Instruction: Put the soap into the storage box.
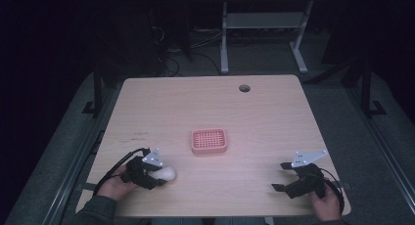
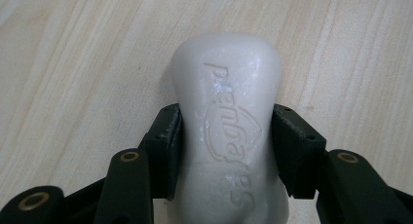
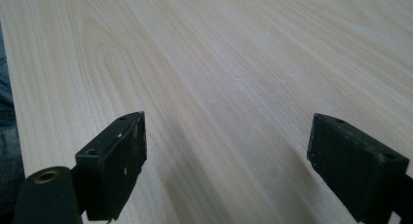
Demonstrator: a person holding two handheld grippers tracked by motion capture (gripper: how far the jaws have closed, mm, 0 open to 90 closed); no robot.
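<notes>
The left claw (image 1: 164,175) is clamped on a white bar of soap (image 2: 229,121) lying near the front left of the table (image 1: 274,102), pads (image 2: 170,146) squeezing its narrow waist. To carry it well, I'd lift straight up, keep it level, then set it flat into the pink soap dish (image 1: 209,140) just beyond. The left hand (image 1: 117,186) lies low, claw pointing right. The right claw (image 1: 281,178) rests wide open, holding nothing.

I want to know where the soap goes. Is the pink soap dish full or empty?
Empty. In the high view the pink soap dish shows only its bare grid, and the white soap bar lies apart on the table, pinched by the left gripper.
</notes>
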